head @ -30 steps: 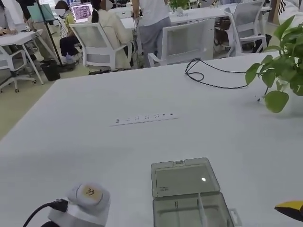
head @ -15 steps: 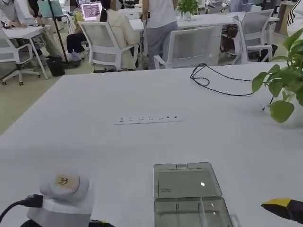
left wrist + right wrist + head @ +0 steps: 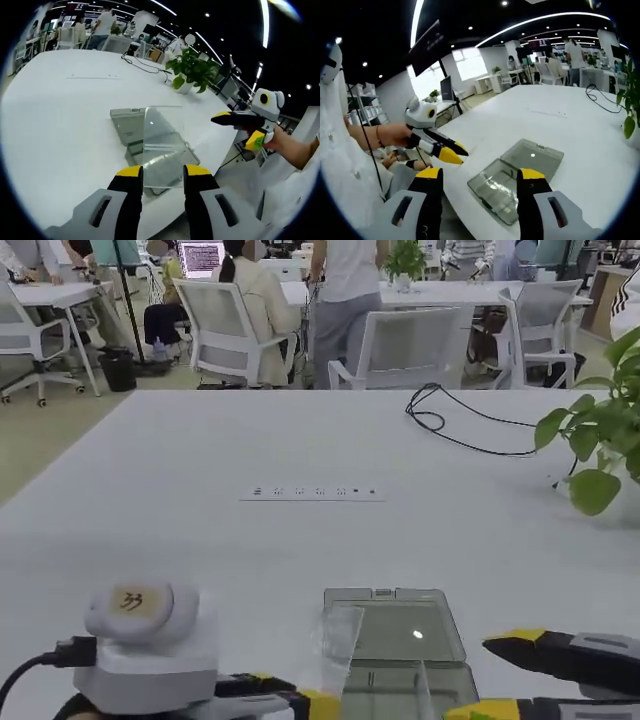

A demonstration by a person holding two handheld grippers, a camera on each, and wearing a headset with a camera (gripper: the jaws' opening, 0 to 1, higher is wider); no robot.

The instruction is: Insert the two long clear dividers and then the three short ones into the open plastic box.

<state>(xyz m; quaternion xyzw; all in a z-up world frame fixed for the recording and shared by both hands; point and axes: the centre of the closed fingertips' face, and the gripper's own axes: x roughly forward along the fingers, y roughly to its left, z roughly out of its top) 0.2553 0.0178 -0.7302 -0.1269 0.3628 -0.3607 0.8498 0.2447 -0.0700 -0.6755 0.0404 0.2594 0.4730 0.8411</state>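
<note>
The open clear plastic box (image 3: 395,615) lies at the near edge of the white table (image 3: 200,540), lid flat at the far side. One clear divider (image 3: 425,688) stands in its tray. My left gripper (image 3: 305,703) is shut on a clear divider (image 3: 338,640) and holds it upright over the box's left side. In the left gripper view this divider (image 3: 162,145) rises between the jaws of the gripper (image 3: 164,172), above the box (image 3: 122,120). My right gripper (image 3: 495,675) hovers open at the box's right; its own view shows it (image 3: 481,175) empty over the box (image 3: 520,175).
A flush socket strip (image 3: 312,492) sits mid-table. A black cable (image 3: 450,420) and a green plant (image 3: 600,440) are at the far right. White chairs (image 3: 400,345) and people fill the room behind. The table's near edge is just under the box.
My left gripper has come up from the lower left with the clear divider, now over the box's left side. The right gripper has moved in from the right edge.
</note>
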